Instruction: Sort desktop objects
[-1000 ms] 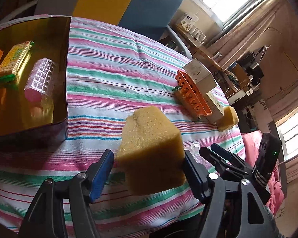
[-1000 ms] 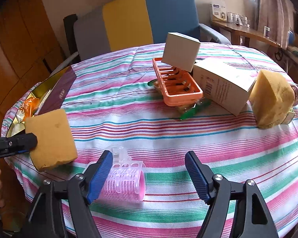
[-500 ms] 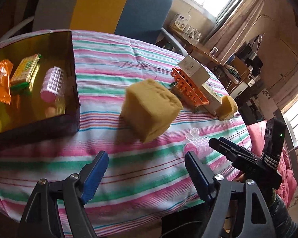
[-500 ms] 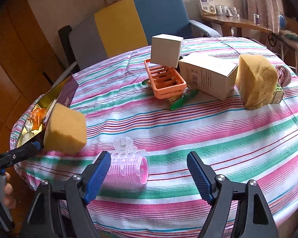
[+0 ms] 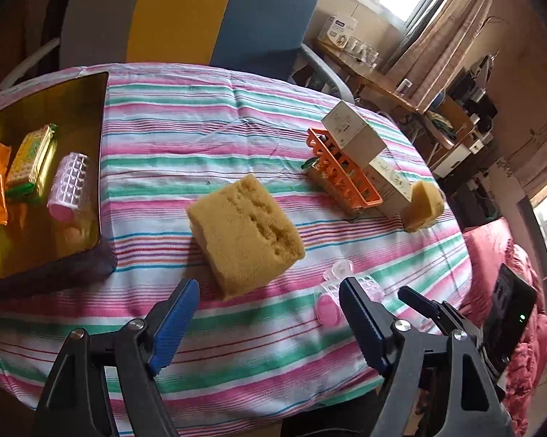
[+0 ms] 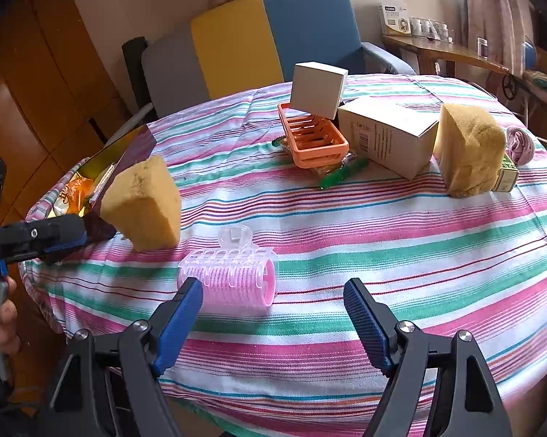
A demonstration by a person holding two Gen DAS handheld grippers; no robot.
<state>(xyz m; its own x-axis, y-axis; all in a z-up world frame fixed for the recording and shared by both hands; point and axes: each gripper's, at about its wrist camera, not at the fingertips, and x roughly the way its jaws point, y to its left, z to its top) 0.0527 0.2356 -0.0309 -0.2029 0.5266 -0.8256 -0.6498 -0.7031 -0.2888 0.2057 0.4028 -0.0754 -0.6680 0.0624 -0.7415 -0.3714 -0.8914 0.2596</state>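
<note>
Next up, by the look of it: the pink roller (image 6: 229,276). Lies on its side on the striped cloth (image 6: 382,236), just in front of the right gripper (image 6: 272,286). Sits a bit to the left of the gap, close to the left blue finger (image 6: 178,317), not between the pads. Points its long way from side to side, the same way as the gap, with the open round end to the right and the clear clip on the far side.

Right gripper: wide, holding nothing, jaws just been opening. Much nearer to the roller than the other one, so probably the 1 to grab it. Needs a small slide to the left and down, and maybe a turn of the wrist, to pinch across the round body and not end to end.

Left gripper (image 5: 268,286): as wide as can be, jaws just been opening, nothing between the pads. Hangs over the near edge of the table, just short of the yellow sponge (image 5: 244,229). Sponge down on the cloth, free, right beside the gold tray (image 5: 100,167).

Inside the tray: 1 more pink roller (image 5: 69,185) next to some snack packs. Looks like the spot for this roller too.
</note>
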